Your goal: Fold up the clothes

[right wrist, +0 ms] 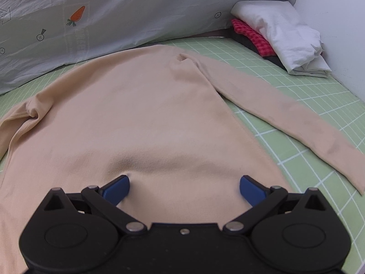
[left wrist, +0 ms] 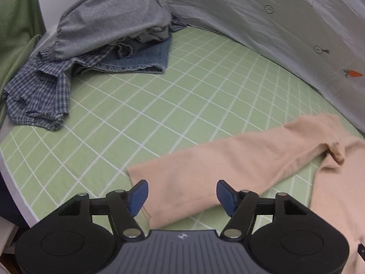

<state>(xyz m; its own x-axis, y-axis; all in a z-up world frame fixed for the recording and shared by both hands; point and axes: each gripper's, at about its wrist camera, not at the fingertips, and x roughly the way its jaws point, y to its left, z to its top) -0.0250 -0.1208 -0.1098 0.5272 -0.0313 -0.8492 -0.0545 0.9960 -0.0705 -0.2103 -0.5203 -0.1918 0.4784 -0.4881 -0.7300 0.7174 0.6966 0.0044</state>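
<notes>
A beige long-sleeved sweater lies spread flat on the green checked bed sheet, both sleeves stretched outward. In the left wrist view its left sleeve runs across the sheet, cuff end just in front of my left gripper, which is open with the cuff between its blue pads. My right gripper is open low over the sweater's hem, its left pad pressing a small dent into the fabric. The right sleeve reaches toward the sheet's right edge.
A heap of unfolded clothes with a plaid shirt and denim sits at the far left. A grey carrot-print duvet lines the back. Folded white and red-checked items are stacked at the far right by the wall.
</notes>
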